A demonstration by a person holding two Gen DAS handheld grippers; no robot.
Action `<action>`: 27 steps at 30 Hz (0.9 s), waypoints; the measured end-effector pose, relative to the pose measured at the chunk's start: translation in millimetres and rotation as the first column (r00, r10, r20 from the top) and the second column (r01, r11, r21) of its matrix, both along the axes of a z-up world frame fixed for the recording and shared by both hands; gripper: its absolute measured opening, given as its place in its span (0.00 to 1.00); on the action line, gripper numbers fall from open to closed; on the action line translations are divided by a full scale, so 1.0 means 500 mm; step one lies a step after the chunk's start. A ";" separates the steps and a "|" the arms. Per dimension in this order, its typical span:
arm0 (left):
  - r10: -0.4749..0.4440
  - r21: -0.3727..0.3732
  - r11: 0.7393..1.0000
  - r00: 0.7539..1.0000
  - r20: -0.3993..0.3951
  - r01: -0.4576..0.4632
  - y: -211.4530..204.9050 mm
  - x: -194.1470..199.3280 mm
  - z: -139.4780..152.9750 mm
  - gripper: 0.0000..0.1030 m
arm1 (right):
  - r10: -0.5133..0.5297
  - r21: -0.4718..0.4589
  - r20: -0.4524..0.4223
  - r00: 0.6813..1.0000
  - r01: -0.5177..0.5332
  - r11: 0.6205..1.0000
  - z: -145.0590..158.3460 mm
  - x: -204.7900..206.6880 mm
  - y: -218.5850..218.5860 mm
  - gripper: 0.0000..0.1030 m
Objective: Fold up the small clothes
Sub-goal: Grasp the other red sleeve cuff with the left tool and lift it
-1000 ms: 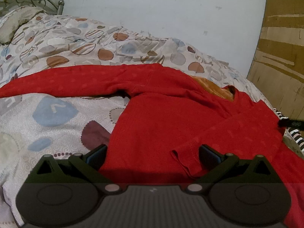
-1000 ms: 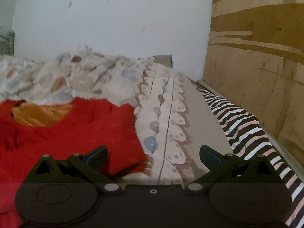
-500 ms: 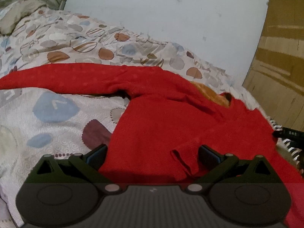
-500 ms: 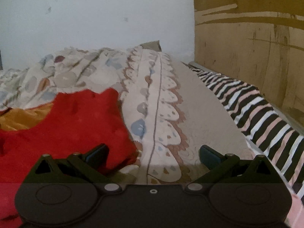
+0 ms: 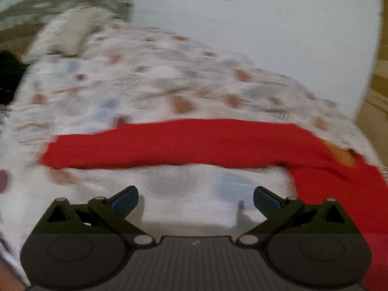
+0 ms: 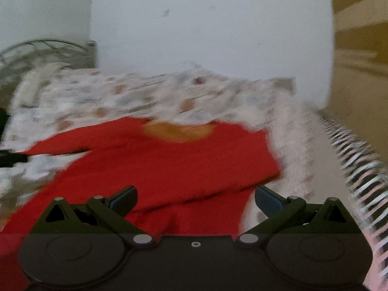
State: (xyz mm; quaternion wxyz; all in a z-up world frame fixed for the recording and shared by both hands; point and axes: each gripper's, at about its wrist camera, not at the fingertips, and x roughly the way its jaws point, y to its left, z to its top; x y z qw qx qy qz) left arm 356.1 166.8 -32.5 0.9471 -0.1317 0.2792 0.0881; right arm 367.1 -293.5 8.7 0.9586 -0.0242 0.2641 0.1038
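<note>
Both spread, empty grippers swung leftward: left gripper (image 5: 195, 197) faces bare quilt (image 5: 184, 189) before sweater (image 5: 169, 143) sleeve

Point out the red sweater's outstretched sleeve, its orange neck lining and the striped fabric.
sleeve (image 5: 169, 143), left wrist view, middle of its length.
orange neck lining (image 6: 178, 132), right wrist view, centre of the patch.
striped fabric (image 6: 359, 167), right wrist view, mid strip.

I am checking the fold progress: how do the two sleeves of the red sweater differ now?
The left sleeve lies stretched straight out over the patterned bedspread, away from the red sweater. The right sleeve lies folded across the sweater's body. Neither is gripped: the left gripper and the right gripper are both open.
</note>
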 end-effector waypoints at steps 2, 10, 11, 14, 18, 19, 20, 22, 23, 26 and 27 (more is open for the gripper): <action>0.055 0.002 0.998 0.998 0.002 -0.055 0.057 -0.004 -0.004 1.00 | 0.056 0.052 -0.043 0.998 -0.053 0.997 -0.022 -0.023 0.041 1.00; 0.136 -0.248 0.960 0.991 -0.010 -0.134 0.254 0.036 -0.064 1.00 | 0.203 -0.017 -0.107 0.973 -0.206 0.978 -0.099 -0.067 0.182 1.00; 0.146 -0.275 0.951 0.989 -0.012 -0.143 0.267 0.042 -0.076 1.00 | 0.206 -0.048 -0.102 0.973 -0.212 0.976 -0.106 -0.066 0.187 1.00; 0.187 -0.333 0.926 0.982 0.000 -0.177 0.298 0.051 -0.105 1.00 | 0.207 -0.054 -0.113 0.972 -0.214 0.975 -0.116 -0.065 0.184 1.00; 0.279 -0.399 0.882 0.960 0.014 -0.250 0.329 0.066 -0.133 0.99 | 0.204 -0.021 -0.113 0.972 -0.208 0.978 -0.124 -0.058 0.168 1.00; 0.309 -0.410 0.869 0.951 0.013 -0.277 0.332 0.066 -0.136 0.98 | 0.202 -0.018 -0.116 0.972 -0.206 0.978 -0.127 -0.059 0.166 1.00; 0.336 -0.419 0.857 0.942 0.014 -0.300 0.333 0.066 -0.136 0.98 | 0.202 -0.018 -0.116 0.973 -0.205 0.979 -0.129 -0.060 0.166 1.00; 0.376 -0.411 0.847 0.926 0.014 -0.338 0.328 0.068 -0.138 0.93 | 0.201 -0.030 -0.113 0.973 -0.206 0.978 -0.133 -0.061 0.170 1.00; 0.398 -0.393 0.845 0.918 0.007 -0.363 0.323 0.069 -0.138 0.89 | 0.202 -0.039 -0.113 0.973 -0.207 0.978 -0.135 -0.060 0.173 1.00; 0.463 -0.358 0.826 0.886 -0.010 -0.435 0.318 0.071 -0.140 0.68 | 0.203 -0.063 -0.107 0.973 -0.210 0.976 -0.139 -0.064 0.178 1.00; 0.489 -0.355 0.813 0.872 -0.013 -0.461 0.318 0.068 -0.142 0.58 | 0.203 -0.067 -0.105 0.974 -0.210 0.975 -0.140 -0.065 0.181 1.00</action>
